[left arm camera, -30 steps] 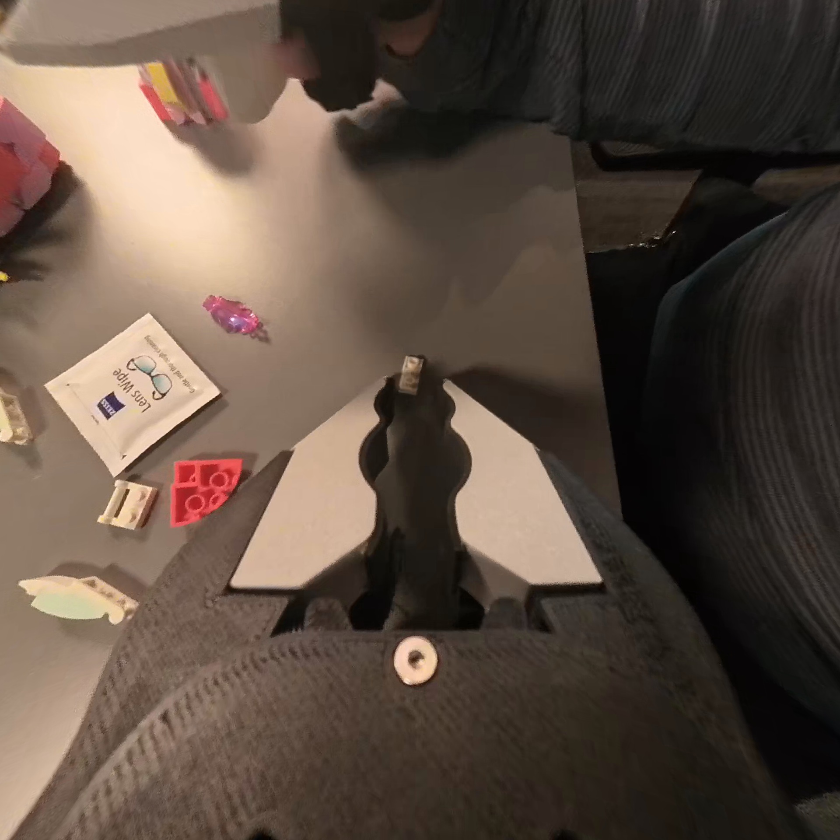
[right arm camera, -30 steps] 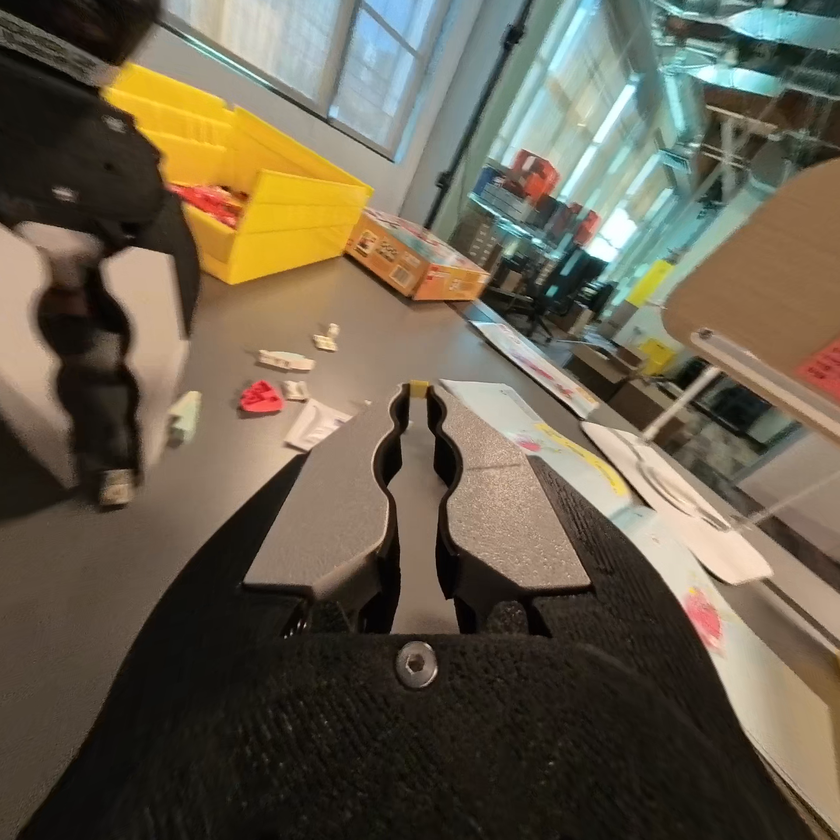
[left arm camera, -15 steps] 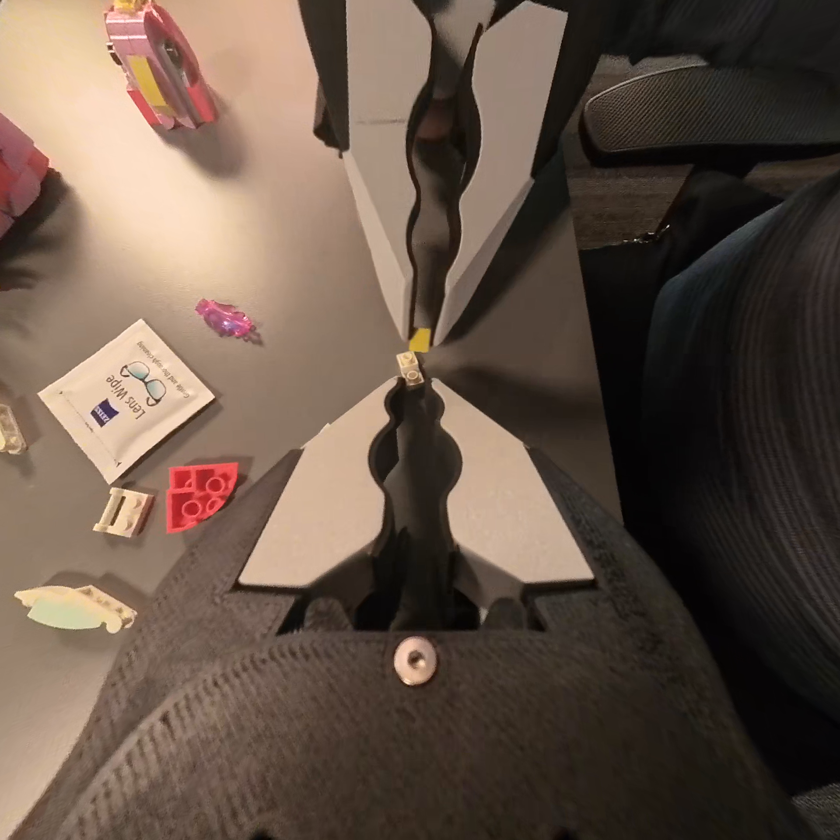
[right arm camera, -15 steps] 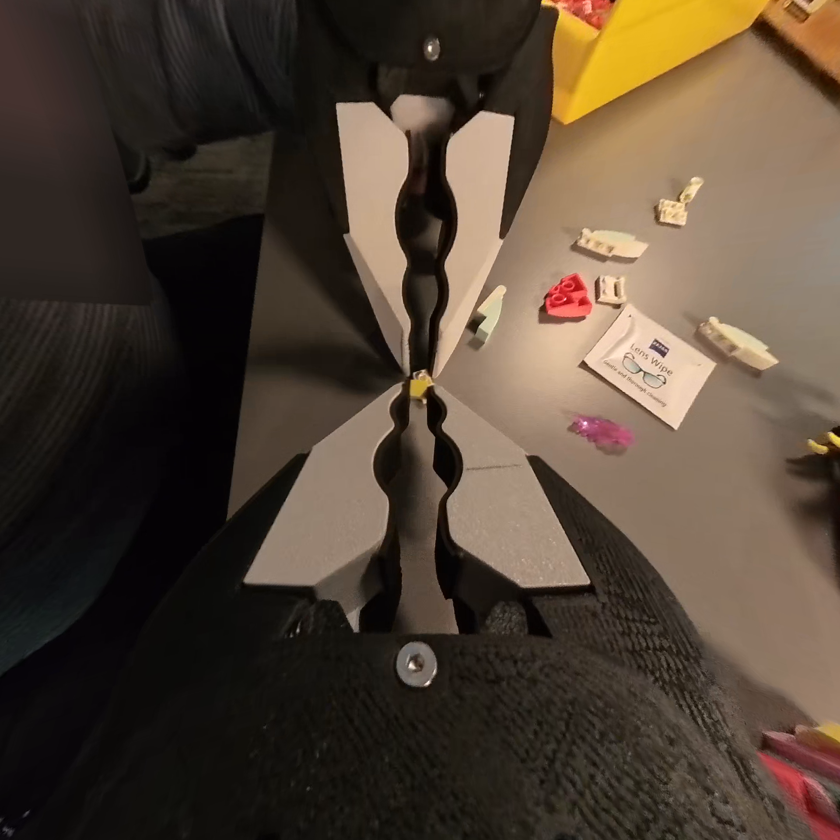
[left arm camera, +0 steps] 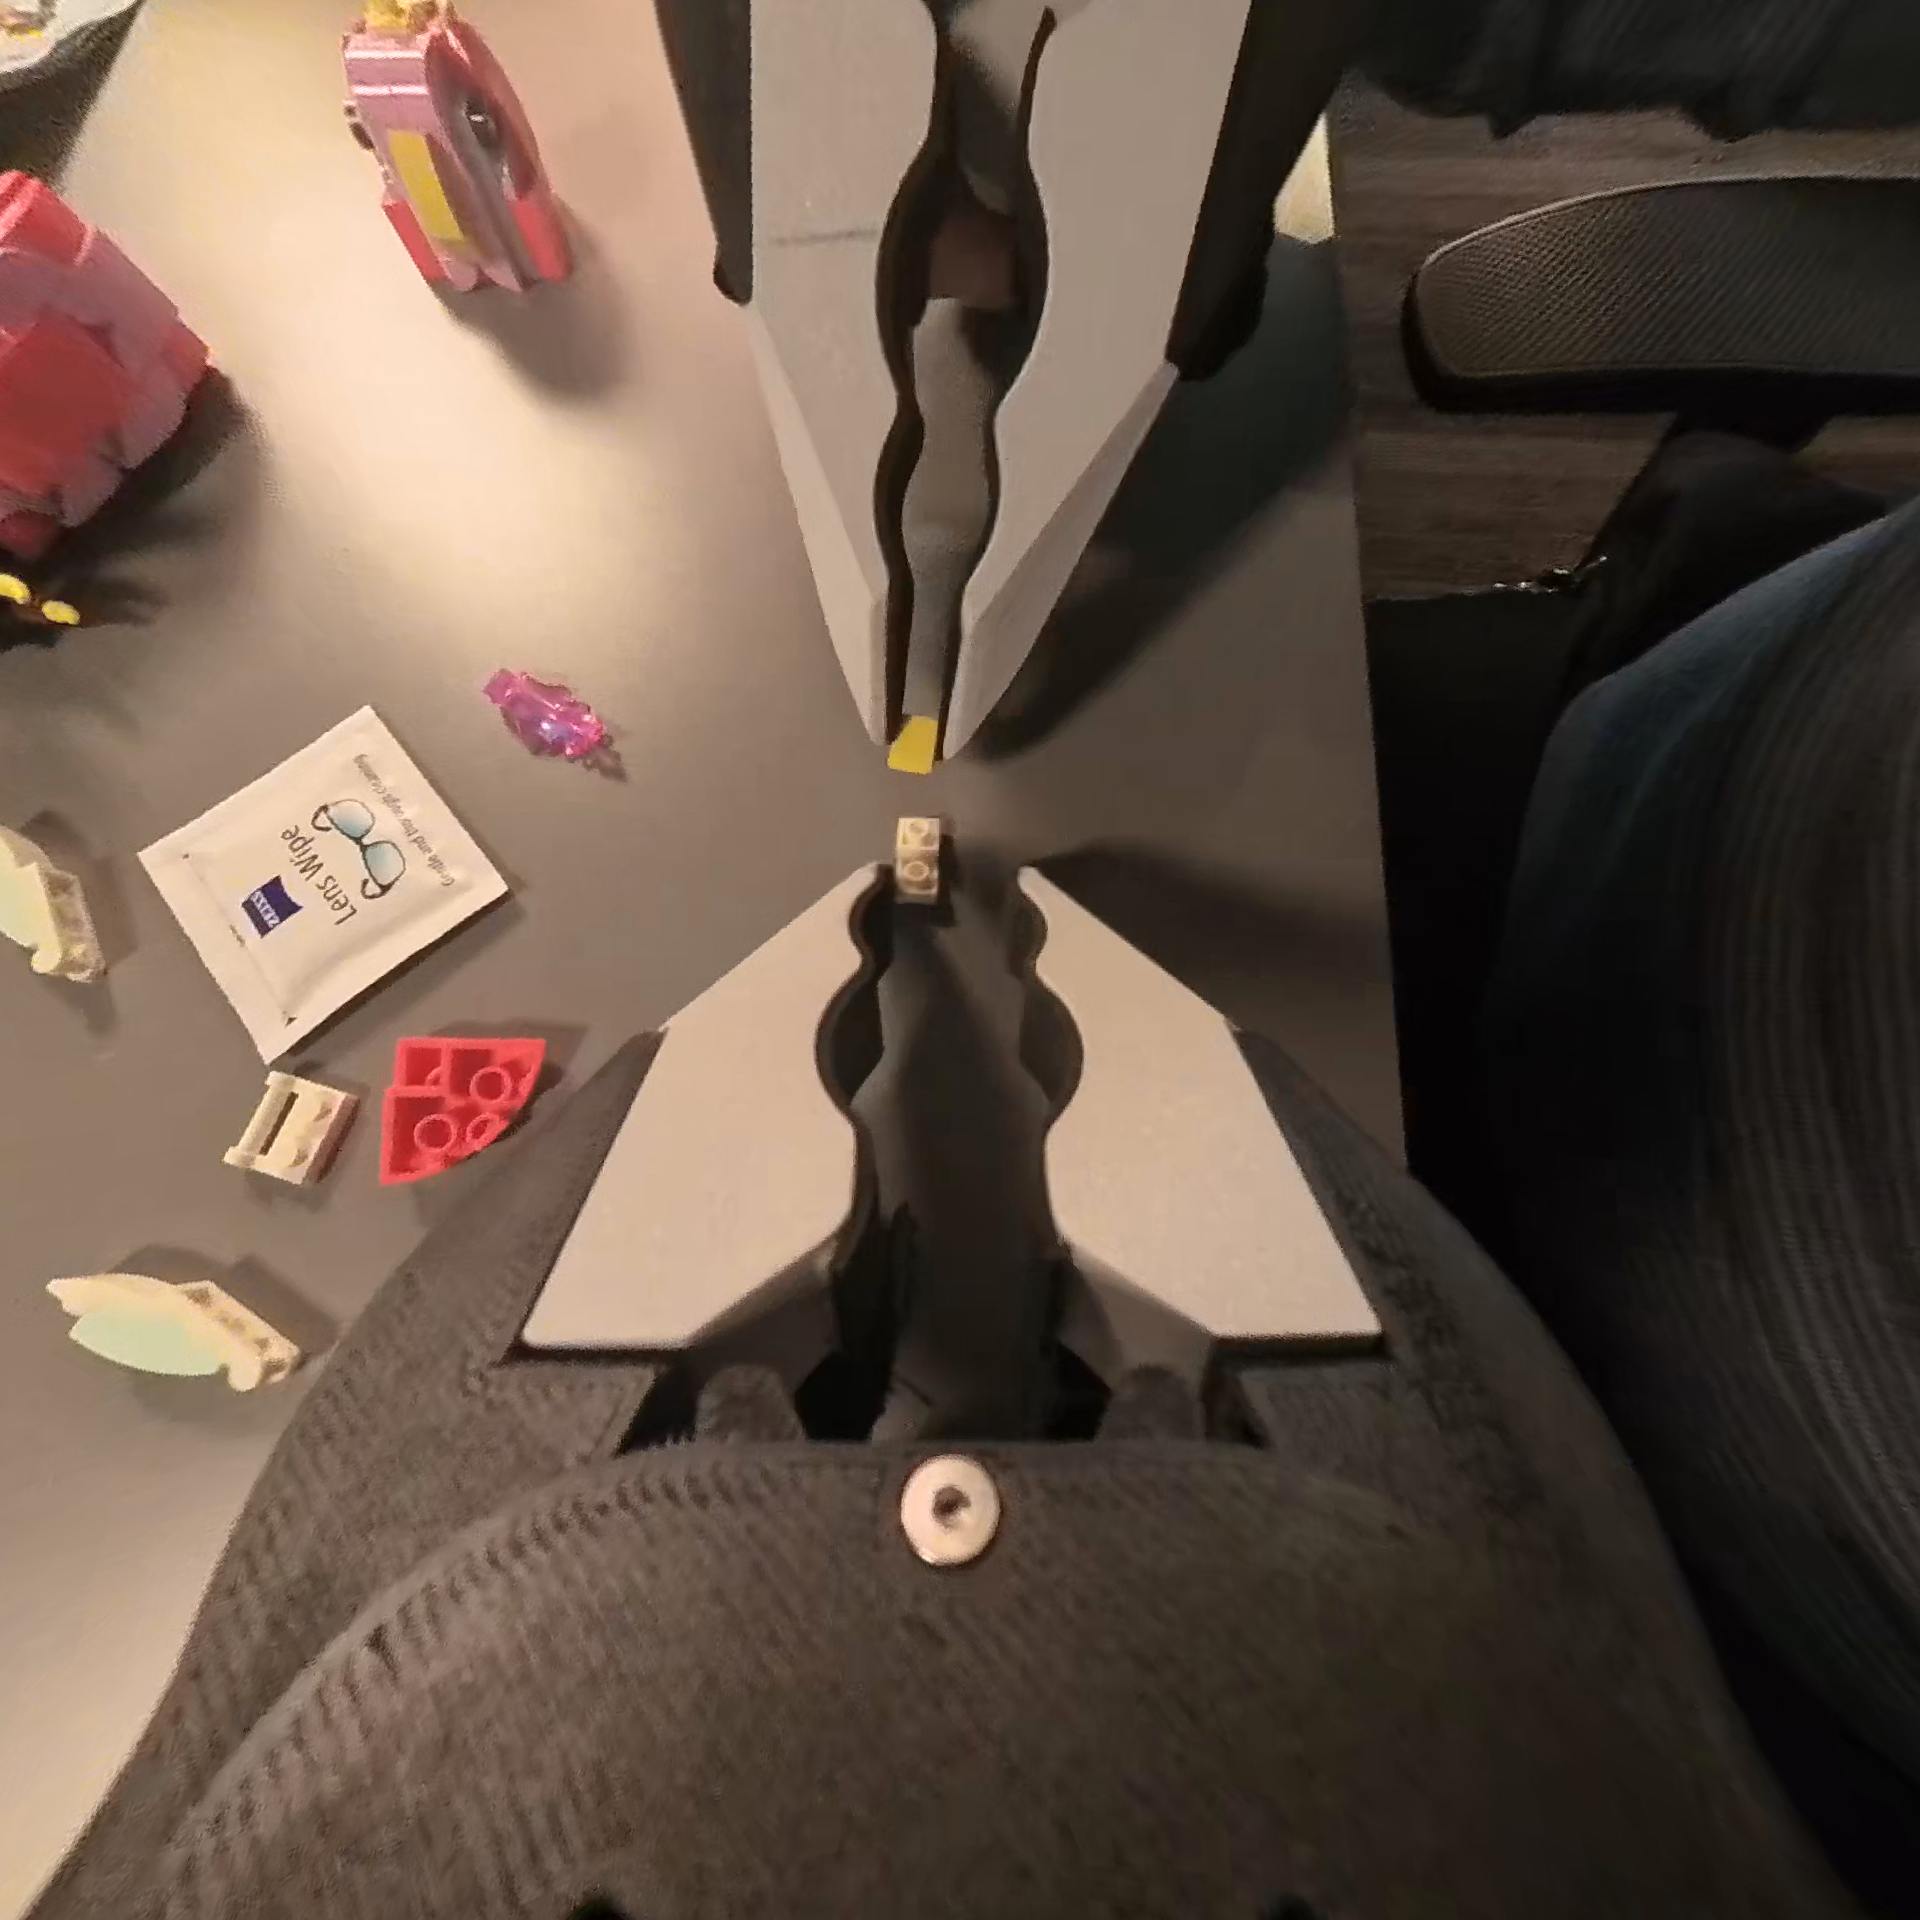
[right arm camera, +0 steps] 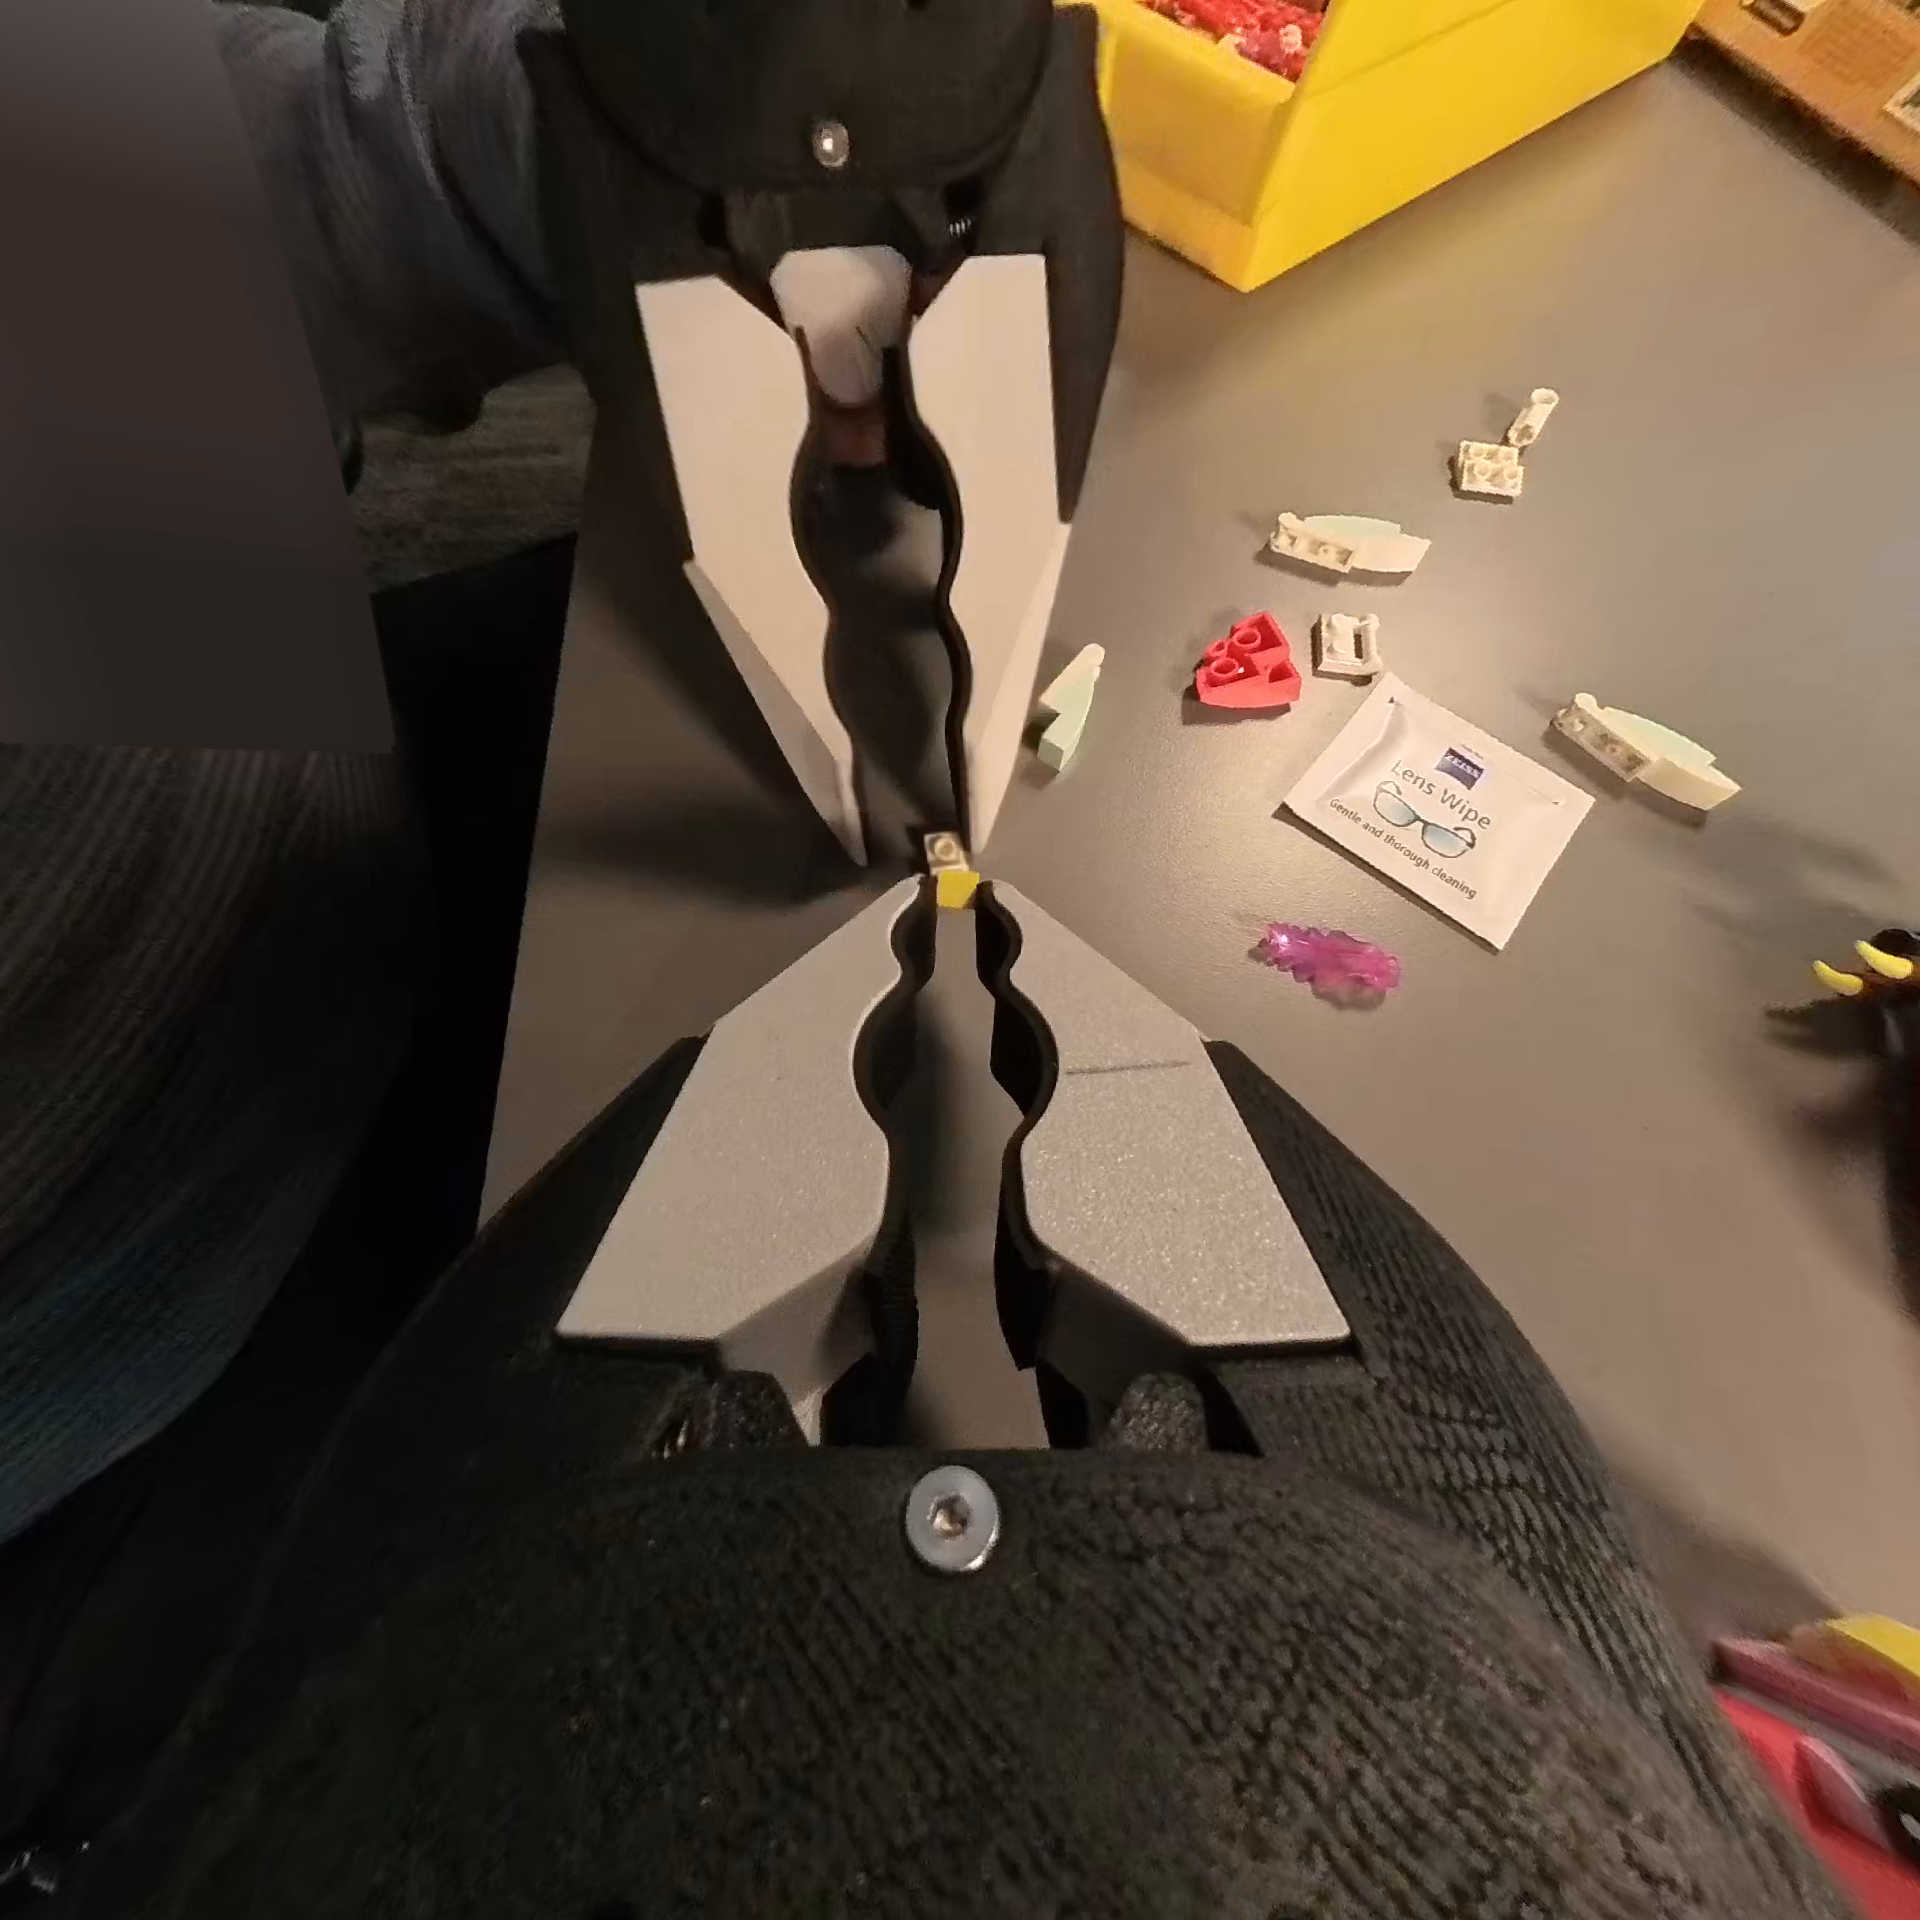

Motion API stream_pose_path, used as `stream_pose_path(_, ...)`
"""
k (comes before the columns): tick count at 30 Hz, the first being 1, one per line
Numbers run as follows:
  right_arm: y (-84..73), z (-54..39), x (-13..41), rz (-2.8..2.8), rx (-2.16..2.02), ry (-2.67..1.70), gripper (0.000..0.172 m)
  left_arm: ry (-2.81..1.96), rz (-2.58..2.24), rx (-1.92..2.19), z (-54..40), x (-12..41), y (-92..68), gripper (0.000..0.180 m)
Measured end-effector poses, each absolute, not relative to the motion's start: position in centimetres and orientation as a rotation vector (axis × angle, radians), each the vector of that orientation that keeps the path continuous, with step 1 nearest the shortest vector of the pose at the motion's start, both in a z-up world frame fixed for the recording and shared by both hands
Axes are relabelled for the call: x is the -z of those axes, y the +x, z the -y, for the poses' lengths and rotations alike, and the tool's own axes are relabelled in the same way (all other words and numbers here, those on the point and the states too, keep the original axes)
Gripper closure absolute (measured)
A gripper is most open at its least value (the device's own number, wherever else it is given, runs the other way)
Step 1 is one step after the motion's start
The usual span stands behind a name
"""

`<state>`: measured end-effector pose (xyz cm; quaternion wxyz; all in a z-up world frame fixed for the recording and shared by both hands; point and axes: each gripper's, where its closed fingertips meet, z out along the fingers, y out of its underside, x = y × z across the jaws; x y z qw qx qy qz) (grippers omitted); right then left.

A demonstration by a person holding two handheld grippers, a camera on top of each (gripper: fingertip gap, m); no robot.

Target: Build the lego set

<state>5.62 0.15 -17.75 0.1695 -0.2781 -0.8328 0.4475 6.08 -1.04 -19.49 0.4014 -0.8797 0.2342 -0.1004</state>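
Our right fingers [right arm camera: 831,987] pinch a tiny yellow brick [right arm camera: 956,891], likely light and slick; our left fingers [left arm camera: 790,987] stand released around a white brick [left arm camera: 920,883].

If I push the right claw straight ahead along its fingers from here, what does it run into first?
The small white brick at the left claw, directly ahead of the yellow piece the right claw holds. The gap between them looks small, though depth is hard to judge.
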Motion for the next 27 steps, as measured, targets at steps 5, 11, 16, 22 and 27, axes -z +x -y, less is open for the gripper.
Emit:
stream_pose_path(5, 5.74, 0.13, 17.91, 2.398, -1.274, -0.757, 0.166, -2.232, -0.567, 0.266, 0.62, 19.52, 5.92, 0.164)
stream_pose_path(11, 5.57, 0.34, 18.18, 2.435, -1.265, -0.723, 0.166, -2.231, -0.579, 0.255, 0.35, 19.57, 5.85, 0.172)
stream_pose_path(16, 5.65, 0.61, 18.76, 2.505, -1.25, -0.693, 0.166, -2.2, -0.65, 0.188, 0.35, 19.54, 5.86, 0.173)
stream_pose_path(22, 5.55, 0.61, 18.66, 2.491, -1.233, -0.644, 0.166, -2.147, -0.701, 0.103, 0.36, 19.23, 5.53, 0.18)
stream_pose_path(27, 5.45, 0.57, 18.7, 2.478, -1.208, -0.633, 0.166, -2.166, -0.673, 0.168, 0.35, 19.25, 5.54, 0.18)
